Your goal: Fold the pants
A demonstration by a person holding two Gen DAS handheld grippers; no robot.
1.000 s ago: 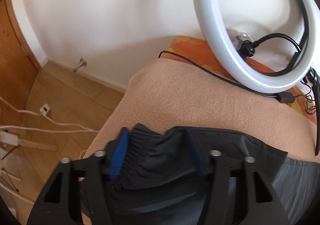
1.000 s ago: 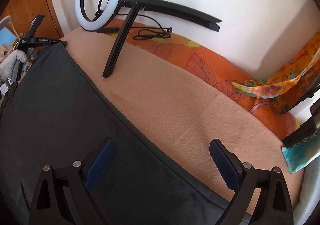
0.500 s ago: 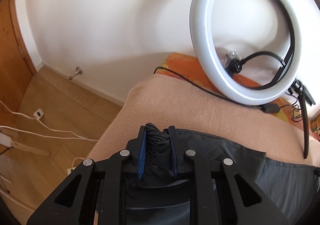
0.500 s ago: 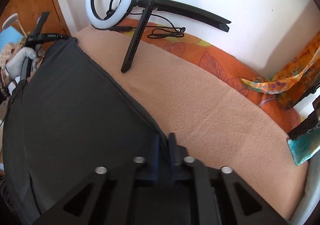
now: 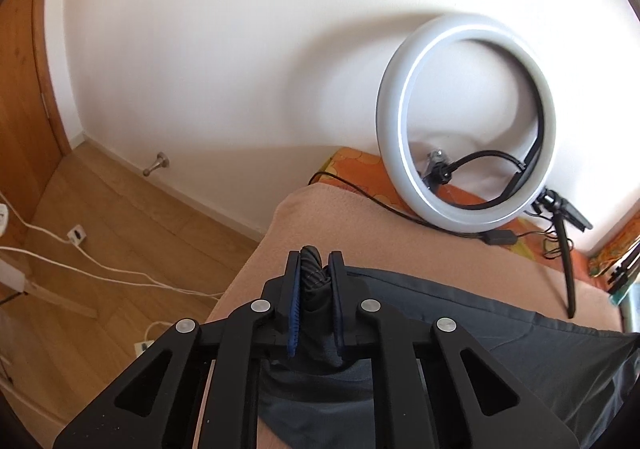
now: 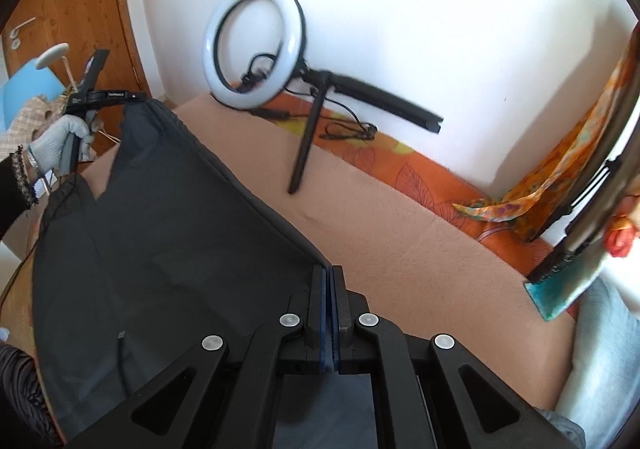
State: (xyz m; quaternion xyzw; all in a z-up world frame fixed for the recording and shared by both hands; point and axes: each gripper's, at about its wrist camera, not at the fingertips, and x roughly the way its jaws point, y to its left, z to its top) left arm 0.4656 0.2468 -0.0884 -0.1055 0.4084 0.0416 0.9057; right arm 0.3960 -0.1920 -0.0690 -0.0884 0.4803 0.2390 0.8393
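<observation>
Dark grey pants [image 6: 168, 249] lie spread over a peach blanket [image 6: 400, 241], with their far edge lifted off it. My right gripper [image 6: 328, 269] is shut on the thin edge of the pants at one end. At the other end my left gripper [image 5: 316, 255] has its jaws closing on the bunched elastic waistband [image 5: 314, 273], and the pads press on it. The rest of the pants [image 5: 460, 313] trails off to the right in the left wrist view. In the right wrist view the left gripper [image 6: 140, 97] shows at the far left, held by a gloved hand [image 6: 60, 141].
A ring light [image 5: 464, 121] on a black tripod [image 6: 304, 145] stands at the back of the blanket by the white wall, with its cable [image 5: 360, 193] across the cloth. White cables [image 5: 80, 257] run over the wooden floor. A bright orange scarf [image 6: 540, 189] hangs at the right.
Both grippers have risen, lifting the pants' far edge off the blanket. The right jaws went from wide open to shut on the edge. The left jaws narrowed onto the waistband.
</observation>
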